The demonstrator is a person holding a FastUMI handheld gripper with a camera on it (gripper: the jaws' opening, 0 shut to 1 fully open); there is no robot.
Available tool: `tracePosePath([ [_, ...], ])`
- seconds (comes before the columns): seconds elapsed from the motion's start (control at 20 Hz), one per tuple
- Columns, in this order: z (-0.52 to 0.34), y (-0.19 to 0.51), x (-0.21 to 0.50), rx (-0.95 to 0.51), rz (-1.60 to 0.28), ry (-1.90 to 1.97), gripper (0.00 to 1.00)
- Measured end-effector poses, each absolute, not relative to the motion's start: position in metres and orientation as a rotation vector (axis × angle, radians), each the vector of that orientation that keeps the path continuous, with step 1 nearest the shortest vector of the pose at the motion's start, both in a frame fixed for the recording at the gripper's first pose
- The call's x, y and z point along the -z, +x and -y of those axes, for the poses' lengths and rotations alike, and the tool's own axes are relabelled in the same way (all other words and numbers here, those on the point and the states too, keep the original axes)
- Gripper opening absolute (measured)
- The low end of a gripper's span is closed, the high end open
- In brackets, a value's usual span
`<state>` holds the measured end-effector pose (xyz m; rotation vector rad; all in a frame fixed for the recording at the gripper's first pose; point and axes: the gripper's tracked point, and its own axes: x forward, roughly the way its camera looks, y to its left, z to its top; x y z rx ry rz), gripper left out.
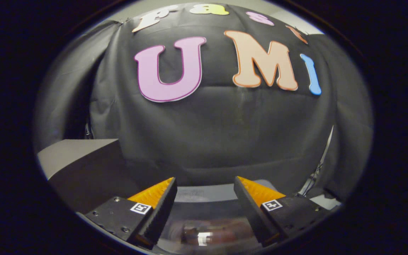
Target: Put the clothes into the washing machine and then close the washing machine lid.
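black cloth of the booth wall (211, 134) stands behind everything. nearest, the gripper (205, 186) has its fingers wide apart and nothing is between them. just under and between the fingers lies the washing machine lid (204, 226), a glossy see-through pane, shut, with something reddish dimly seen below it, maybe the clothes. beyond the fingers is the machine's grey back panel (204, 193). further to the left stands a dark box with a grey top (73, 156).
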<state>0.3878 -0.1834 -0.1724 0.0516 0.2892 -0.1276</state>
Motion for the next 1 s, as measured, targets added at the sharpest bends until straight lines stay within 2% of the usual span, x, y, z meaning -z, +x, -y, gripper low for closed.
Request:
tracePosePath([
  [0.35,0.200,0.364,0.186,0.141,-0.290,0.040,0.97],
  [0.85,0.187,0.334,0.162,0.107,-0.208,-0.004,0.97],
  [1.0,0.182,0.305,0.162,0.115,-0.198,0.002,0.97],
])
